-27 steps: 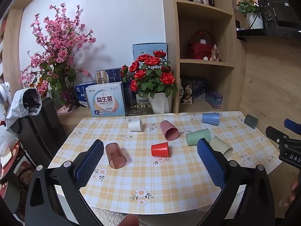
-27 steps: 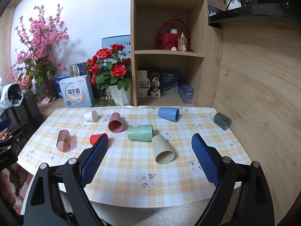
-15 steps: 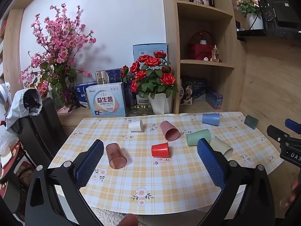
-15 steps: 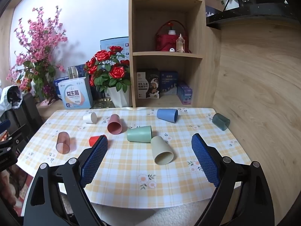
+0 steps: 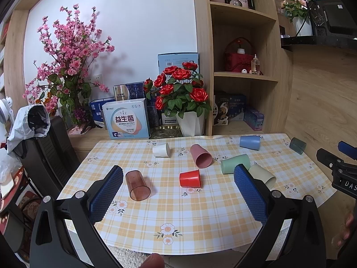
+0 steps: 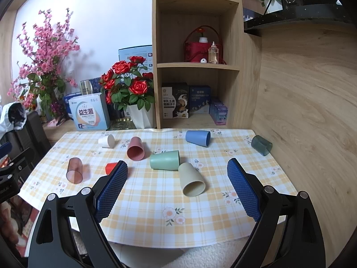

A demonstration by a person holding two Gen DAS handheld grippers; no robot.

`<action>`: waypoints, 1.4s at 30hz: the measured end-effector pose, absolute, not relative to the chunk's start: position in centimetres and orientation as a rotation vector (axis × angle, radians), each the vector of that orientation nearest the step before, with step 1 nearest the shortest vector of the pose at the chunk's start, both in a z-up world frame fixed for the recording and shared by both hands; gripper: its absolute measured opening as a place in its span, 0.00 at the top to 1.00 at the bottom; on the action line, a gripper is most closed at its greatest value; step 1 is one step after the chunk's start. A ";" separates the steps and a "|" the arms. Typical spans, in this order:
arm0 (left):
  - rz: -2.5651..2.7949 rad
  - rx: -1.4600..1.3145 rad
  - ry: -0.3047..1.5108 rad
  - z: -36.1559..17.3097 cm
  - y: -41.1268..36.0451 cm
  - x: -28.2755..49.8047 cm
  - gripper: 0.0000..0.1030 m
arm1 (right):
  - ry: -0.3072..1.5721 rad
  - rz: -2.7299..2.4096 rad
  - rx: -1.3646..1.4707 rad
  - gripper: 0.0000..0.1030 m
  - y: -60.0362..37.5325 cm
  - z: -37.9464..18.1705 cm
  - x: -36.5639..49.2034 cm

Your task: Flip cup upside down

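Hovering short of the table point(image 5: 200, 234), I hold my left claw point(image 5: 178, 185) and right claw point(image 6: 177, 182) both wide and empty. Left to right the cups lie on their sides: brown cup point(image 5: 137, 185), red cup point(image 5: 190, 178), beige cup point(image 6: 192, 179). No cup is picked yet; next I must close in on one, probably beige, and grip its wall.

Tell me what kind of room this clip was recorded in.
Probably a home living or dining corner: a table with a yellow checked floral tablecloth, a wooden shelf unit holding mugs and snack boxes, and a white pot of red roses.
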State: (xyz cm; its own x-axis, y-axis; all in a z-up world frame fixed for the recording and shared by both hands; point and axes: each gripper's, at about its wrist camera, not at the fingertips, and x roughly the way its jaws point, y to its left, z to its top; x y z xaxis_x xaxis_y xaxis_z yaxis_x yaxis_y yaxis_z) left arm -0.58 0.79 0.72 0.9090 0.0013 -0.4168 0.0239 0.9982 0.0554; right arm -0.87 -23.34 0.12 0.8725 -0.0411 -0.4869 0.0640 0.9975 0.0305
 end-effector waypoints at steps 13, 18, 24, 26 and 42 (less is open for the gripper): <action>-0.011 0.060 0.428 0.6 0.7 -0.5 0.06 | 0.508 -0.054 0.047 0.15 -23.3 0.1 -0.9; -0.012 0.060 0.428 0.6 0.7 -0.5 0.06 | 0.508 -0.055 0.047 0.15 -23.3 0.1 -0.9; -0.011 0.060 0.428 0.6 0.7 -0.5 0.06 | 0.508 -0.055 0.048 0.15 -23.3 0.1 -0.9; -0.011 0.060 0.429 0.6 0.7 -0.6 0.06 | 0.508 -0.055 0.048 0.15 -23.4 0.1 -0.9; -0.012 0.060 0.430 1.1 0.7 -0.7 0.06 | 0.508 -0.054 0.048 0.15 -23.3 -0.1 -1.0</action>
State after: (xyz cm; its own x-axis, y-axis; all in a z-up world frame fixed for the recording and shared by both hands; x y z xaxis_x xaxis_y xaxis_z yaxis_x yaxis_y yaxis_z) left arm -0.74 0.73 1.07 0.9088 0.0014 -0.4171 0.0240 0.9982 0.0556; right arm -0.98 -23.32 -0.05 0.8724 -0.0398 -0.4873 0.0638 0.9974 0.0327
